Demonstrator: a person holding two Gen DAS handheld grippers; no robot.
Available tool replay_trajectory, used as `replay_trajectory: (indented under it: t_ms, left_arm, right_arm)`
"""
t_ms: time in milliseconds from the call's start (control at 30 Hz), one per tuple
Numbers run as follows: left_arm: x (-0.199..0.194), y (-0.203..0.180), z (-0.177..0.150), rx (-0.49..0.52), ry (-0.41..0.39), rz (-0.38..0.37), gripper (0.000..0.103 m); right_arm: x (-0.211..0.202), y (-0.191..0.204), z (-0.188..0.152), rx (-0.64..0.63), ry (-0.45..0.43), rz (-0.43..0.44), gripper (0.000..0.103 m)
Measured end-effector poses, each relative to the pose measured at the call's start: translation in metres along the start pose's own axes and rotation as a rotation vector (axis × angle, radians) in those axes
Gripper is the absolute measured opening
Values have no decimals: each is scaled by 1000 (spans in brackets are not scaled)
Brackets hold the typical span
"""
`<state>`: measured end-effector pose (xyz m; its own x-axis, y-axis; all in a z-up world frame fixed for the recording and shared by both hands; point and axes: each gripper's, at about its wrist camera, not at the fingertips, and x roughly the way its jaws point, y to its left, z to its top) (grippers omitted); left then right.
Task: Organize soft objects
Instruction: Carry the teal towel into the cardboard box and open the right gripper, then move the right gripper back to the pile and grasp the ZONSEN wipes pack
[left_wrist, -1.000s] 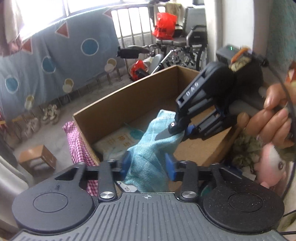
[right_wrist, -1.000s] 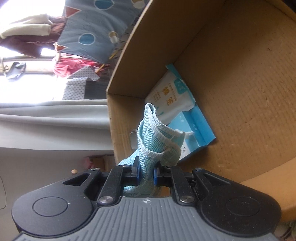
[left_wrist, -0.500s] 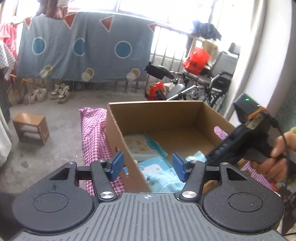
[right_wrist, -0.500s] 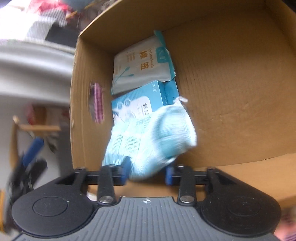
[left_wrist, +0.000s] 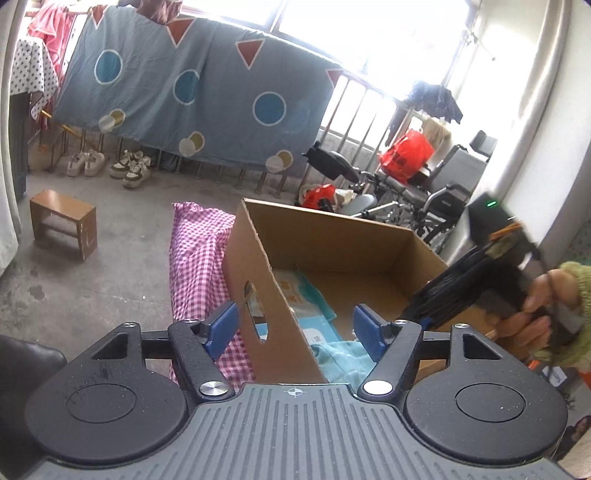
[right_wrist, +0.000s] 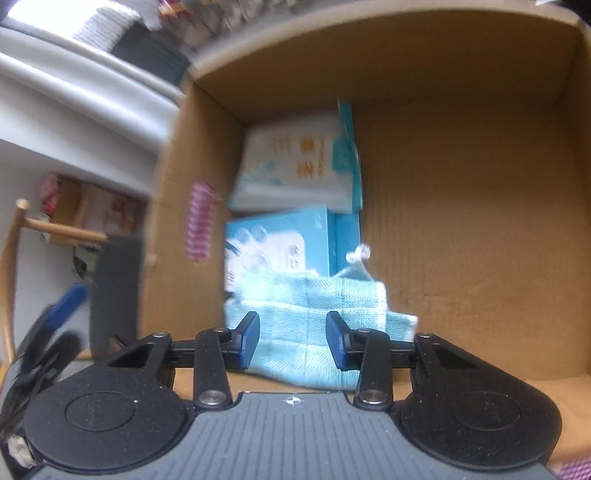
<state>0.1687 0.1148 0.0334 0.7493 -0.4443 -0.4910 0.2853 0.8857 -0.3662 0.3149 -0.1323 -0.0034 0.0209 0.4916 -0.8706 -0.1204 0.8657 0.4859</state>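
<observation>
A folded teal cloth (right_wrist: 314, 314) lies inside the cardboard box (right_wrist: 461, 206), next to a blue carton (right_wrist: 280, 243) and a white soft pack (right_wrist: 295, 166). My right gripper (right_wrist: 293, 339) is open just above the cloth, a finger on either side, not gripping it. My left gripper (left_wrist: 295, 328) is open and empty, straddling the box's near corner (left_wrist: 280, 332). The cloth (left_wrist: 343, 360) shows low in the left wrist view, with the right gripper (left_wrist: 461, 295) and the hand holding it over the box's right side.
The box (left_wrist: 332, 236) sits on a pink checked cloth (left_wrist: 199, 266). A small wooden stool (left_wrist: 62, 221) stands on the floor at left. A wheelchair (left_wrist: 406, 192) and a red bag (left_wrist: 406, 155) stand behind the box, by a patterned blue sheet (left_wrist: 184, 92).
My right gripper opened and let the teal cloth go; it now lies in the box. My left gripper let go of the cloth earlier and pulled back to the box's corner.
</observation>
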Motion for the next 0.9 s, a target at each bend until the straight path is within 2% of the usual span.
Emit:
replay_trajectory:
  t_ms: [100,167,300,433,533,633,733,800,900]
  left_arm:
    - [-3,5,-4,-9,-4,12,72]
    - [-3,8,-5,-15,-2,16,72]
    - [-1,13,-7,-24,18,33,73]
    - [1,12,-12,-42,24,36,78]
    - [3,9,-19,-53,39,45,80]
    - [0,3,-23,-58,52,63,83]
    - [-8,-4,-27,-51,55,68,85]
    - [-14,-8,-29,-49,56,71,93]
    - [-22,-14,-30,-49,49,80,96]
  right_arm:
    - [36,-2,7,22,113,-9,42]
    - [51,2,7,12,153,-10,42]
    - [63,15,4,-37,172,-32,43]
    - [62,20,0,-56,154,-46,44]
    - [57,24,-7,-70,134,-44,47]
    - [42,20,-15,-20,90,18,52]
    - [12,15,-24,8,4,84,53]
    - [-12,13,-34,7,-62,125,54]
    - [-53,8,-53,3,-164,206,55]
